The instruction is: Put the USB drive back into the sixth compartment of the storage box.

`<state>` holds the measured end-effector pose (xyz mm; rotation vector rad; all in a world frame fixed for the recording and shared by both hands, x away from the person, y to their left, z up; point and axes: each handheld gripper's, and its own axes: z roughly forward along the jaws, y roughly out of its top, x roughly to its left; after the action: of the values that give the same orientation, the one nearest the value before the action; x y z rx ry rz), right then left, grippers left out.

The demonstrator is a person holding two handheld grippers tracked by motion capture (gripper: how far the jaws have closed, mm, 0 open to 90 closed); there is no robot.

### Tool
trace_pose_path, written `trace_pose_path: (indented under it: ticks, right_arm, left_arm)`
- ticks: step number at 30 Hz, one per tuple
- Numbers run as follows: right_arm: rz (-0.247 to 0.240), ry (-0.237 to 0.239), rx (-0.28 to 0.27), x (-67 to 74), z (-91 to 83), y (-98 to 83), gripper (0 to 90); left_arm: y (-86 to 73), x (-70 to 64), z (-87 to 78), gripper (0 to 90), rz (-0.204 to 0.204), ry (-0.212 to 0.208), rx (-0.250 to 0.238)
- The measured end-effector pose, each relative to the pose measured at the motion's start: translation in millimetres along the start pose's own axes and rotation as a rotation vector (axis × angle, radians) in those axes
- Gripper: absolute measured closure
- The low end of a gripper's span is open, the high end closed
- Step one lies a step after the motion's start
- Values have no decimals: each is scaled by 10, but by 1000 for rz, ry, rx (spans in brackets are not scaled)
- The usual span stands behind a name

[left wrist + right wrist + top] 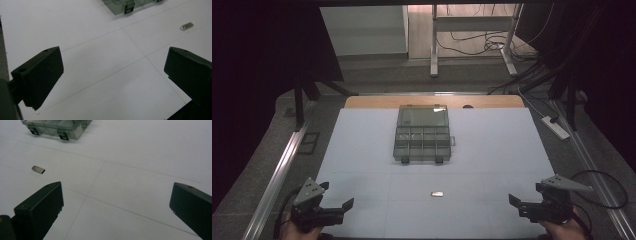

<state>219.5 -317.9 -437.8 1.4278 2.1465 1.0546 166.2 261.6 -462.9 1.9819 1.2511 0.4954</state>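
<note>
You have a small silver metal piece (437,194) lying flat on the white table, near your side and about in the middle. Farther from you sits a clear grey box (422,133) with its lid open and little compartments inside.

I find no legible text, label, brand, number or sign on any surface before me; the faint thin lines on the white table sheet (362,150) carry no characters.
</note>
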Motion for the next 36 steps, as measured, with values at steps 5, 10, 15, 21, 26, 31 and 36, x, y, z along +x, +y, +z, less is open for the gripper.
trace_pose_path:
  ticks: [5,10,15,21,26,31,36]
  right_arm:
    - [-24,-17,16,23,14,0,0]
    - [-20,-28,24,24,22,4,0]
    - [-31,-22,39,34,42,12,0]
    - [-43,-14,52,42,55,16,0]
    - [-53,3,59,46,63,23,0]
    - [-65,35,77,49,82,35,0]
    - [-87,70,72,70,102,59,0]
  left_arm:
    - [14,-30,19,24,23,10,19]
    - [7,-25,12,24,21,6,17]
    - [4,-26,12,24,22,2,19]
    - [5,-27,14,24,24,-3,24]
    - [5,-30,16,24,28,-1,28]
    - [0,-35,11,25,29,2,28]
    - [0,-34,12,25,27,3,28]
